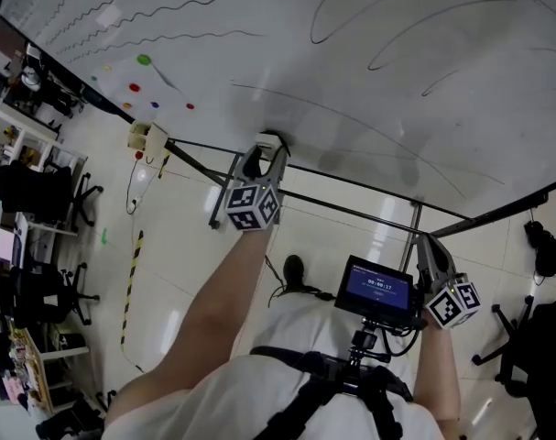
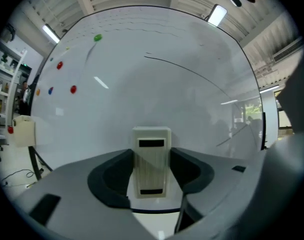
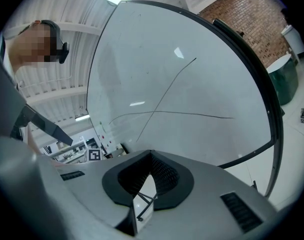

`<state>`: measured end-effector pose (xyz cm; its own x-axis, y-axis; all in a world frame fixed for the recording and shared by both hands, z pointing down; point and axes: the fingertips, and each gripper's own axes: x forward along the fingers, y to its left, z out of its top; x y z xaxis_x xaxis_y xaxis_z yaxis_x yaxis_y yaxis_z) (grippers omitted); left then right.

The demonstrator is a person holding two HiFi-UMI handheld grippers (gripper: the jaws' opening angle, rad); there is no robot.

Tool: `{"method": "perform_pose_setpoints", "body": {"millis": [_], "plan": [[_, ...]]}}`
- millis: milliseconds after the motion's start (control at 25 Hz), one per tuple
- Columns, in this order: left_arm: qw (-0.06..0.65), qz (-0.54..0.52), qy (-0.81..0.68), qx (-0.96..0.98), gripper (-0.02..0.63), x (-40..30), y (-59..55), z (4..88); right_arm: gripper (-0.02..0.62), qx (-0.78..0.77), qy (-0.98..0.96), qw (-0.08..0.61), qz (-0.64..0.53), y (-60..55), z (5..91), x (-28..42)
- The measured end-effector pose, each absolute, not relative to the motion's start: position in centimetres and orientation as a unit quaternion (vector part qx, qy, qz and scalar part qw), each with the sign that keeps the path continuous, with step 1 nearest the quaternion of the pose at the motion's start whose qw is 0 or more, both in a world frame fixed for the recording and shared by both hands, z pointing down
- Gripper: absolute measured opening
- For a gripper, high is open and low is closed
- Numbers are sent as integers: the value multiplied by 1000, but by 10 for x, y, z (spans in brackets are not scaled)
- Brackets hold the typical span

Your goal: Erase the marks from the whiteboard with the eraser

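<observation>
Whiteboard (image 1: 351, 71) marked | left gripper (image 1: 266, 151) pinches eraser (image 2: 152, 160) between jaws | right gripper (image 3: 150, 156) closed, empty

Left gripper (image 2: 152, 176): the two dark jaws close from either side on the eraser (image 2: 152, 156), a pale ribbed block standing upright with a dark slot near each end. Behind it the whiteboard (image 2: 182, 109) fills most of the field. A thin dark curved line (image 2: 192, 72) crosses the board's upper middle, and faint wavy lines run along its top edge. At upper left sit a green magnet (image 2: 97, 38), two red magnets (image 2: 59, 65) and a blue magnet (image 2: 50, 90). A cream box (image 2: 21, 132) hangs at the board's left edge.
</observation>
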<state>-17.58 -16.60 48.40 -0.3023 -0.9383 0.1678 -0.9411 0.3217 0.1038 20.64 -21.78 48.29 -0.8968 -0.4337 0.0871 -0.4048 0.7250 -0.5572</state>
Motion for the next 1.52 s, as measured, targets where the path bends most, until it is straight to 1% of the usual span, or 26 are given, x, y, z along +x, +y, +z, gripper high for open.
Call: {"method": "perform_pose_setpoints", "body": {"millis": [200,280,360,600,840,1160,1440,1520], "plan": [[92,13,-859,504,261,-266,-121,474,18,-231,931,36,-280,-217,473,178],[115,19,-871,477,261,-282,-112,485,18,-235,930,38,-279,-215,473,172],[138,14,-872,469,261,-279,-113,498,18,-241,929,38,-280,-213,475,168],[173,-16,-828,534,261,-203,-159,516,18,-253,926,43,-278,-205,473,167],[205,-58,-810,546,262,-132,-192,510,17,-265,923,50,-273,-220,468,201],[210,-104,-798,555,262,-56,-223,501,18,-263,930,40,-252,-242,466,250],[209,-144,-785,565,262,9,-246,489,18,-230,942,22,-245,-256,469,278],[207,-148,-785,565,262,18,-250,485,17,-223,946,20,-235,-261,463,284]]}}
